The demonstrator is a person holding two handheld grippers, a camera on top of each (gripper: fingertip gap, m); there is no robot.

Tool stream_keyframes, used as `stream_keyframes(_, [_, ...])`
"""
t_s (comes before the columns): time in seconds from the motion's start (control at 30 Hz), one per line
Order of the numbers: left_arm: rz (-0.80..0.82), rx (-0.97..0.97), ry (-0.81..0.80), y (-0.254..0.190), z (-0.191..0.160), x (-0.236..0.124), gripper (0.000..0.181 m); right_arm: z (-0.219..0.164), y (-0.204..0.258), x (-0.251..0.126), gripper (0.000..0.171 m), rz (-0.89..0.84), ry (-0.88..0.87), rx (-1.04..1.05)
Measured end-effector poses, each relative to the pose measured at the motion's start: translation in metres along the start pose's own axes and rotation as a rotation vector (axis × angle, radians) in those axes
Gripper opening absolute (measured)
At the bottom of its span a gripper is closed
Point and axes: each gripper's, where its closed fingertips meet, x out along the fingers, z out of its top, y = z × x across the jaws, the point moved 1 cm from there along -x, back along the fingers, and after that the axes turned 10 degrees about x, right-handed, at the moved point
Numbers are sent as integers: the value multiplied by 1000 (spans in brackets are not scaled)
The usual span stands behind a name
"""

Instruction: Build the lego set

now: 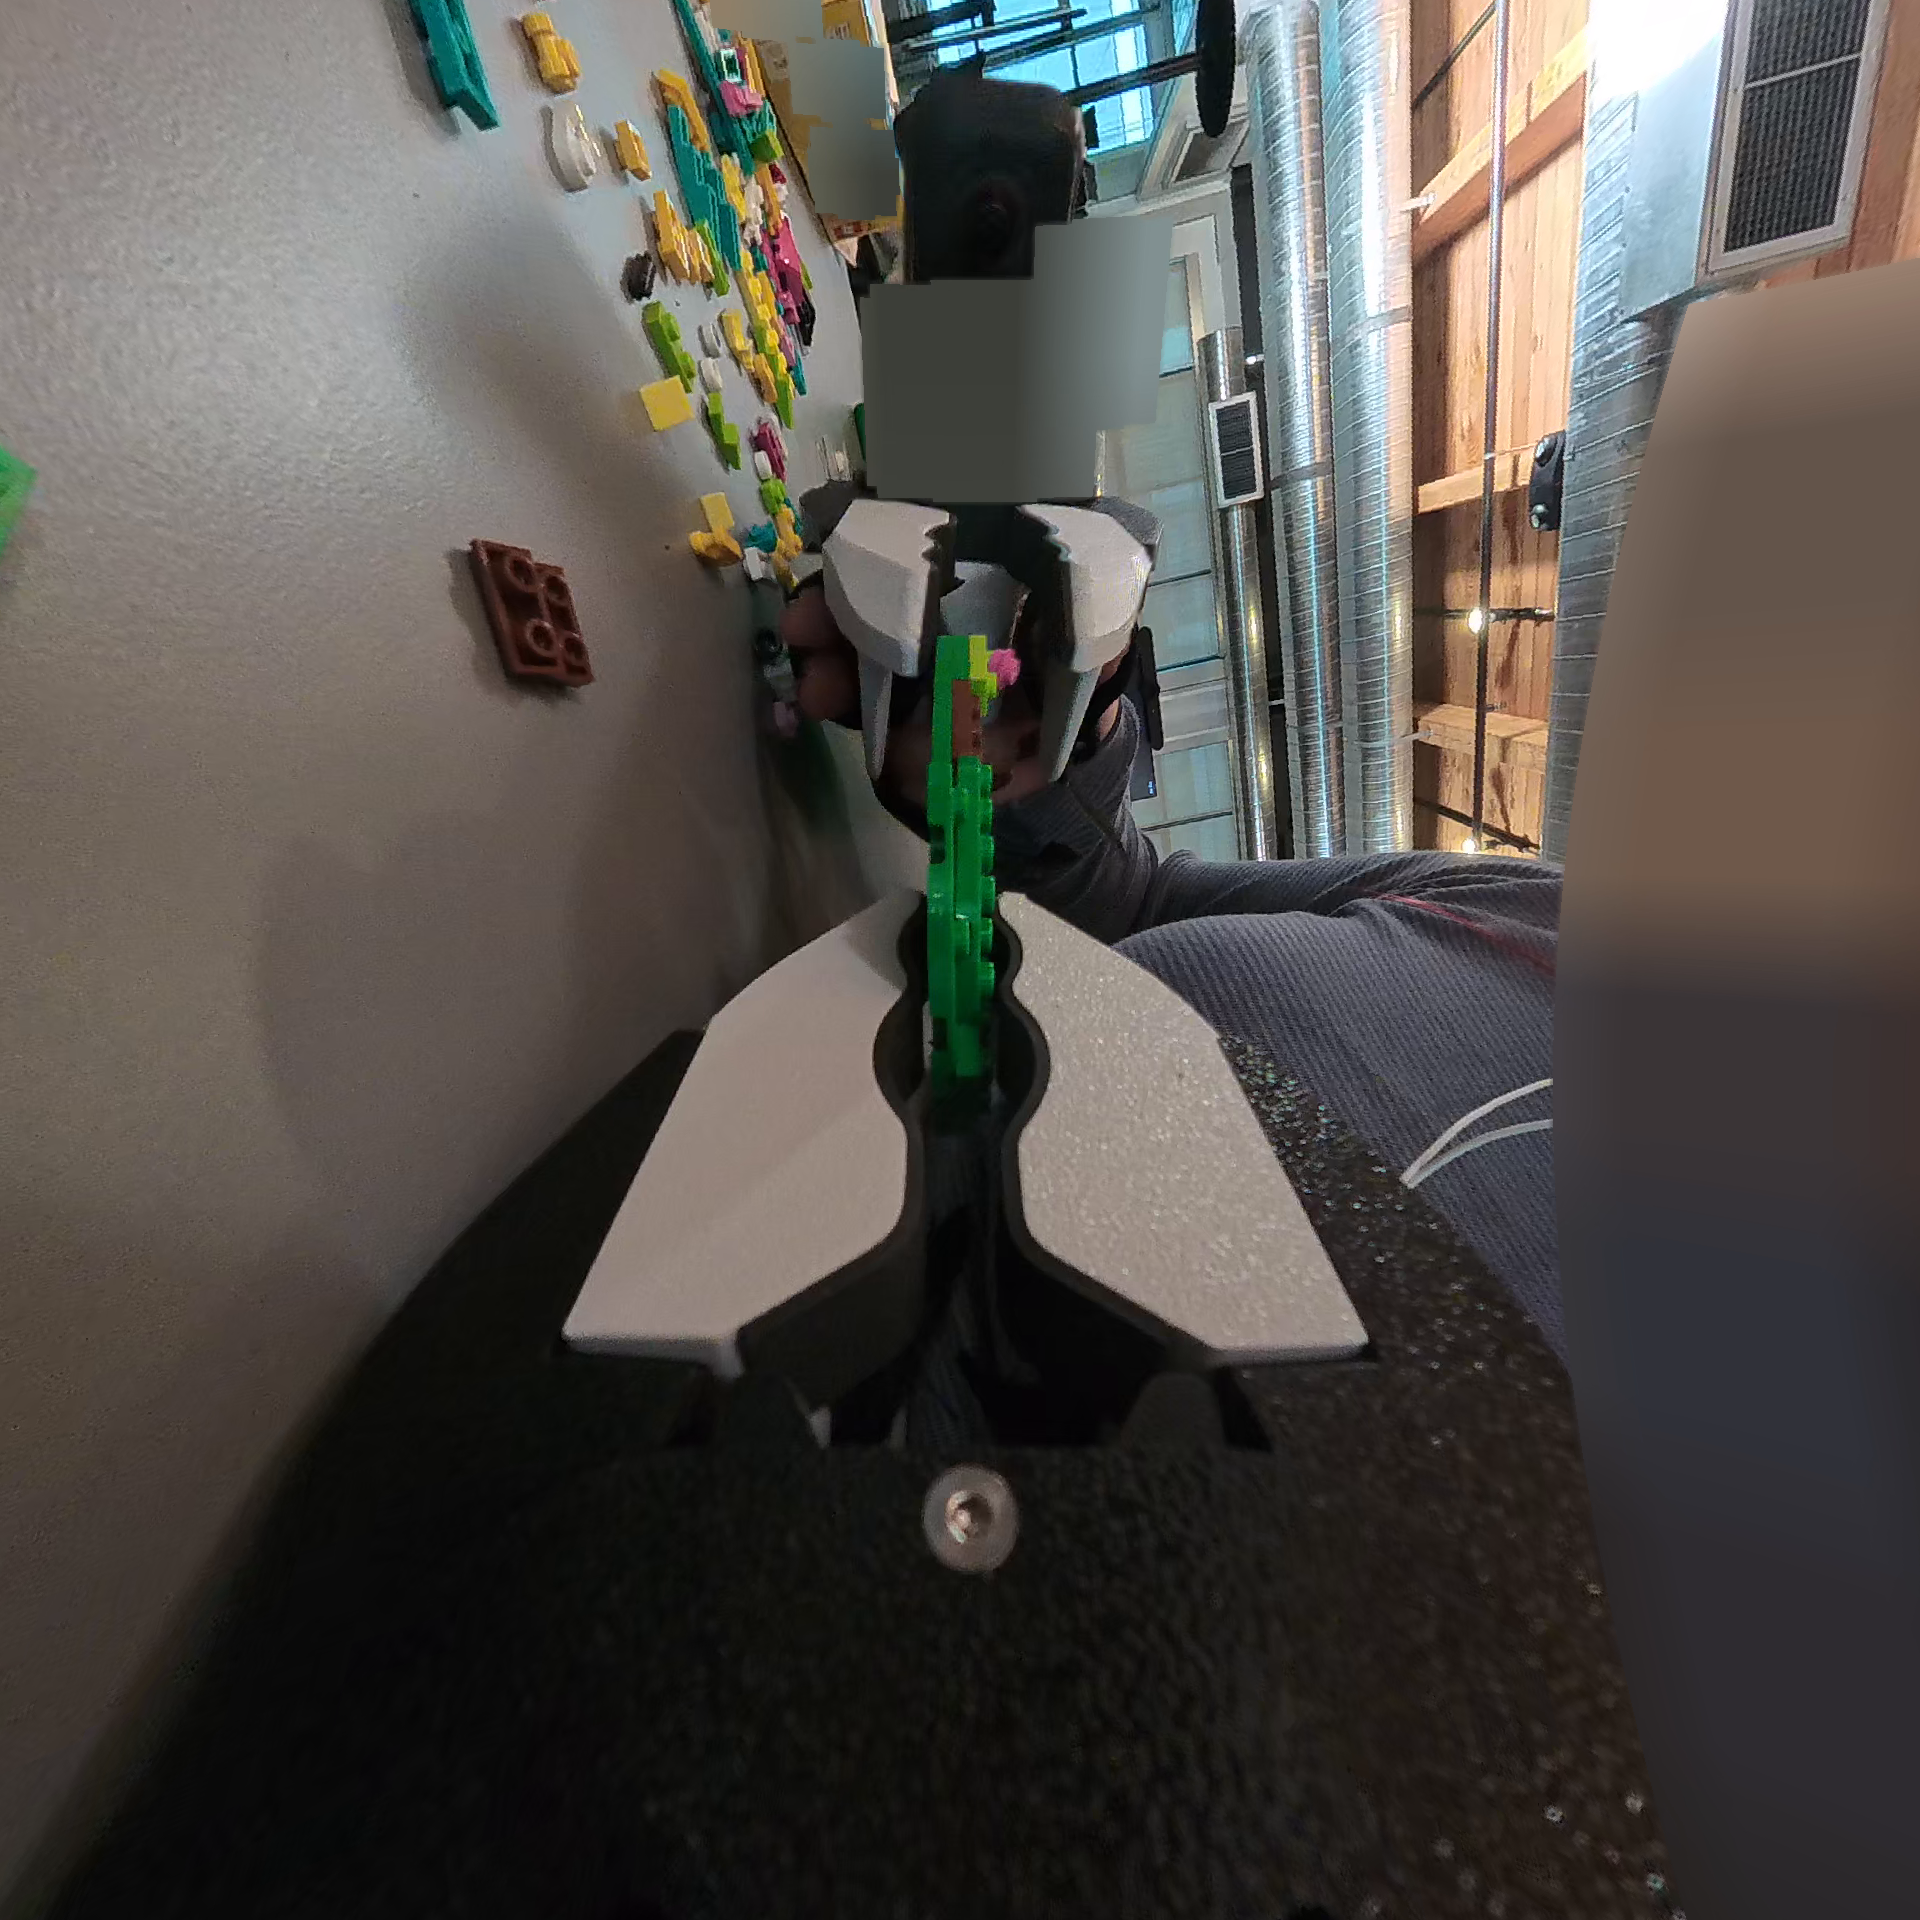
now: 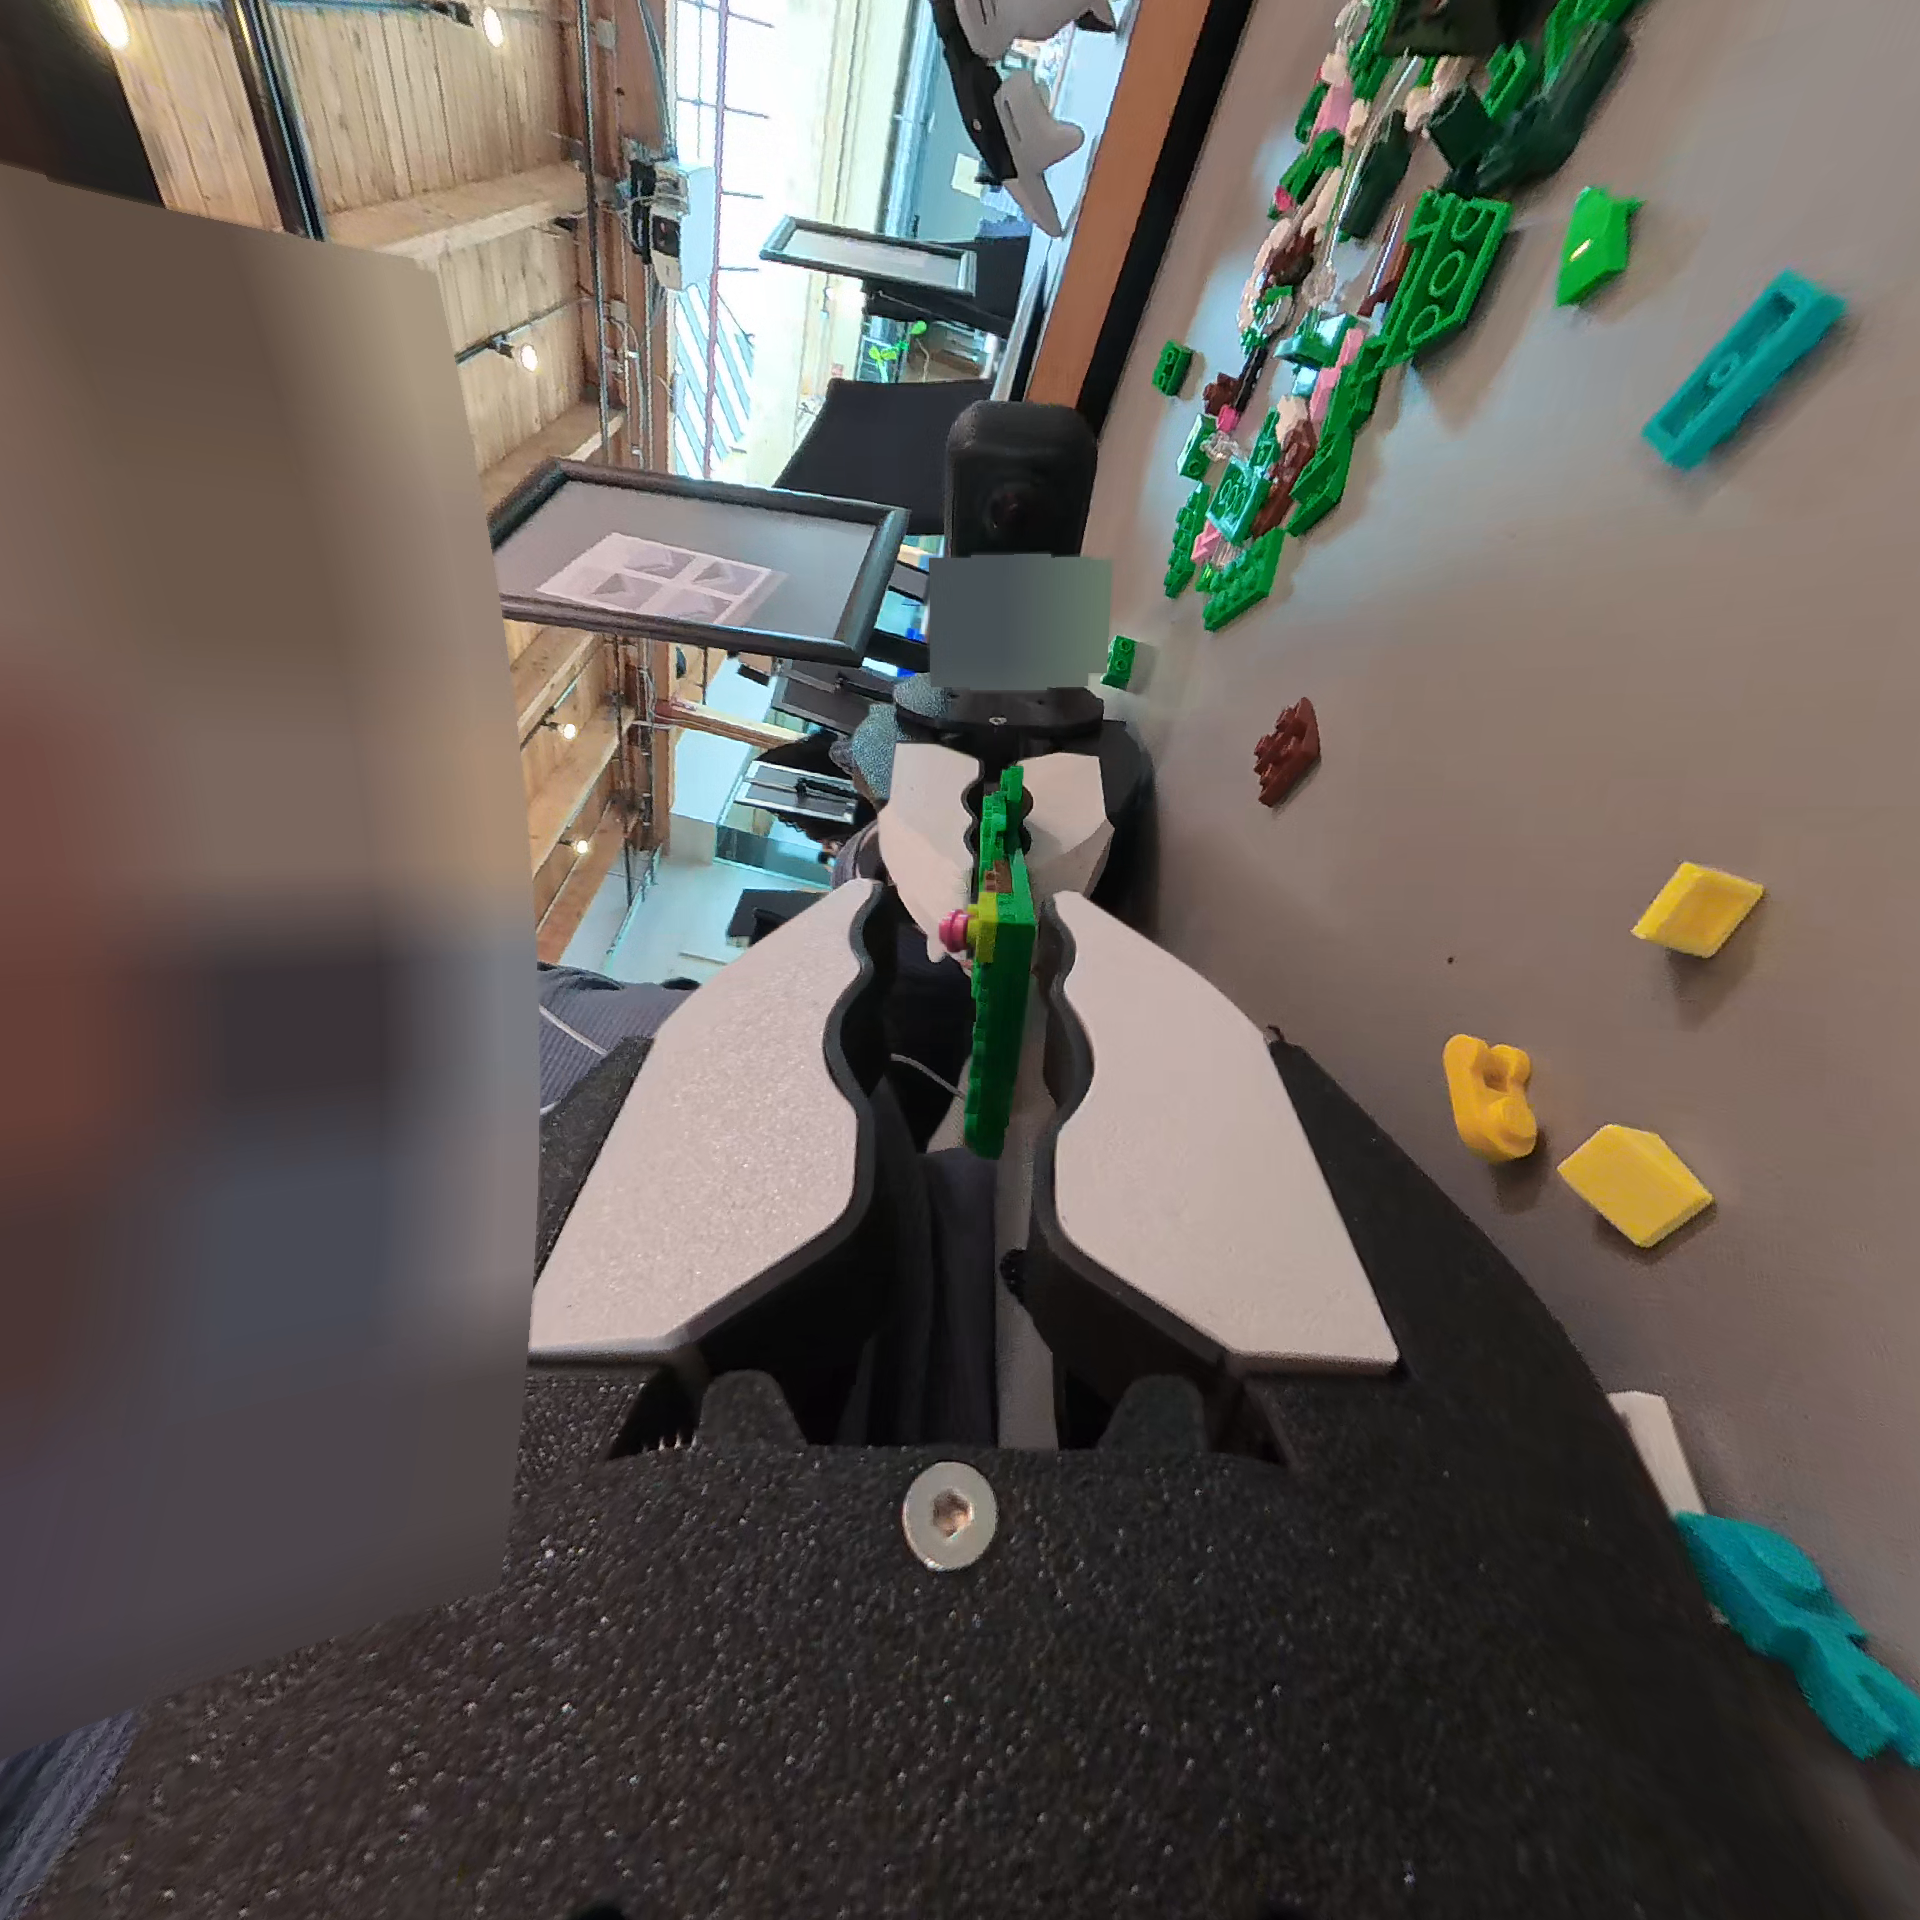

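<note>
A flat green lego build [image 1: 961, 831] shows edge-on, with a brown brick [image 1: 968, 717], a lime piece and a small pink piece [image 1: 1003, 662] at its far end. My left gripper [image 1: 956, 914] is shut on its near end and holds it off the grey table [image 1: 260, 831]. My right gripper [image 1: 971, 748] faces it, with the far end of the build between its parted fingers. In the right wrist view the build [image 2: 997, 1039] stands between the open fingers of my right gripper [image 2: 966, 896], nearer the right one. The pink piece [image 2: 951, 925] sticks out to the left. The left gripper [image 2: 992, 800] grips behind.
A brown plate [image 1: 530, 613] lies alone on the table, and a heap of yellow, teal and pink pieces [image 1: 727, 239] lies farther off. In the right wrist view there are a green heap [image 2: 1351, 364], a brown piece [image 2: 1286, 750], yellow pieces [image 2: 1634, 1184] and teal parts [image 2: 1745, 369]. A person's sleeve [image 1: 1351, 987] is close by. Some 5 cm of space lies between my two pairs of fingers.
</note>
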Motion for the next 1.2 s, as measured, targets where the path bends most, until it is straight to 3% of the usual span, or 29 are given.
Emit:
stream_keyframes(0.23, [-2,0,-2,-1,0,0,9,-5,-2,3,30,-37,39,-50])
stream_keyframes(0.53, [-7,23,5,-3,-1,0,9,-8,-3,3,16,-40,42,-82])
stream_keyframes(0.67, [-47,215,5,-22,-5,0,9,-18,20,5,15,49,85,-247])
stream_keyframes(0.9, [-22,609,18,-47,-14,3,9,-37,50,5,15,60,146,-647])
stream_keyframes(1.2, [60,802,43,-55,-15,5,9,-41,63,7,14,21,98,-779])
